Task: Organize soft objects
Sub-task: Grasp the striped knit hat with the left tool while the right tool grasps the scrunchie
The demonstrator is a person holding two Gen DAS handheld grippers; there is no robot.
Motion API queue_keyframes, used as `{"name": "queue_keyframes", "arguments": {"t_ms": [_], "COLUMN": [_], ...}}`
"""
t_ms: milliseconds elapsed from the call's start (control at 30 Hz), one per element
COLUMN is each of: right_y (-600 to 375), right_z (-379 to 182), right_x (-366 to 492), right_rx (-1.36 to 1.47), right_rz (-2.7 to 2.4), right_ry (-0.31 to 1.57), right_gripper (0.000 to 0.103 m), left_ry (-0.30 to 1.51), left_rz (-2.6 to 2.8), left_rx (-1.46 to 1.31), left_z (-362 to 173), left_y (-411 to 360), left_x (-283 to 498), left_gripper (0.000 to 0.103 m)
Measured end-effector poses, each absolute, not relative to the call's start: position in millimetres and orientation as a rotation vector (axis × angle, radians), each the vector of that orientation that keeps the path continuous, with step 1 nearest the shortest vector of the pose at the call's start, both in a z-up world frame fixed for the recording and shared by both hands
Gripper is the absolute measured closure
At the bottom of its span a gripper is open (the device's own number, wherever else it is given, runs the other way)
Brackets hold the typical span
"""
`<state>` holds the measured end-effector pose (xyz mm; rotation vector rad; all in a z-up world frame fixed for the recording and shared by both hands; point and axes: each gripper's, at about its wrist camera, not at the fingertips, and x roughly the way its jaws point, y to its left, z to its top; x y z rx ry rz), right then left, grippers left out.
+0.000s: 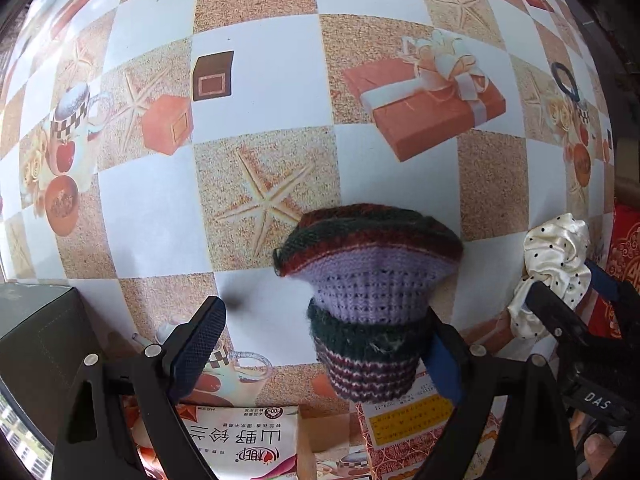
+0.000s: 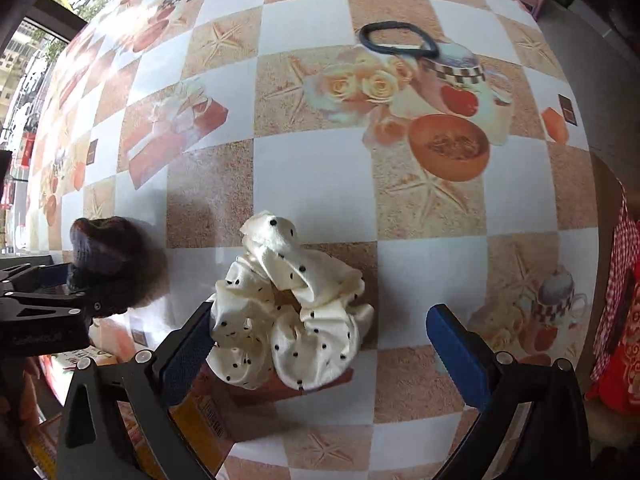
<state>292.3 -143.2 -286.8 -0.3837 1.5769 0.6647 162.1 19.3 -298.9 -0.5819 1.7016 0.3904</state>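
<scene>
In the left wrist view, a striped knitted piece (image 1: 368, 292) is seen at the lower centre of the frame, lying against the inner face of the right finger of the left tongs (image 1: 324, 344). The left finger stands well clear of it, so the left tongs are wide apart and nothing is clamped.

In the right wrist view, a cream dotted scrunchie (image 2: 290, 312) is seen at the lower centre, touching the left finger of the right tongs (image 2: 328, 348), while the blue pad on the right is well apart from it. These tongs too are spread wide with nothing pinched.

A dark hair band (image 2: 396, 40) is left at the upper centre of the same frame, flat on the patterned surface (image 2: 320, 184).

The step in hand is judged to be a grasp or a release of both soft items near the lower edge; which one cannot be told. If a pick-up is meant, each pair of fingers would need to be centred over its item and closed gently.
</scene>
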Motion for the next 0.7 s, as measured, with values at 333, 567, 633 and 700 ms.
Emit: {"name": "queue_keyframes", "arguments": {"t_ms": [333,567,633,700], "right_y": [-122.3,-136.7,-137.5,-139.5], "right_z": [-309.0,-305.8,-304.8,-303.9], "right_x": [282.3,272.4,271.8,271.3], "right_rx": [-0.479,-0.467,-0.469,-0.476], "right_rz": [0.619,0.621,0.624,0.625], "right_ry": [1.586,1.547,1.551,1.556], "right_gripper": [0.000,0.000,0.000,0.000], "left_ry": [1.712,1.711,1.709,1.707], "left_rz": [0.394,0.397,0.401,0.402], "left_rx": [-0.472,-0.471,-0.477,-0.480], "left_z": [-307.5,-310.3,-309.6,-308.9], "left_y": [-12.2,-18.1,-16.7,-7.4], "left_x": [211.6,215.8,211.8,205.0], "left_gripper": [0.002,0.000,0.000,0.000]}}
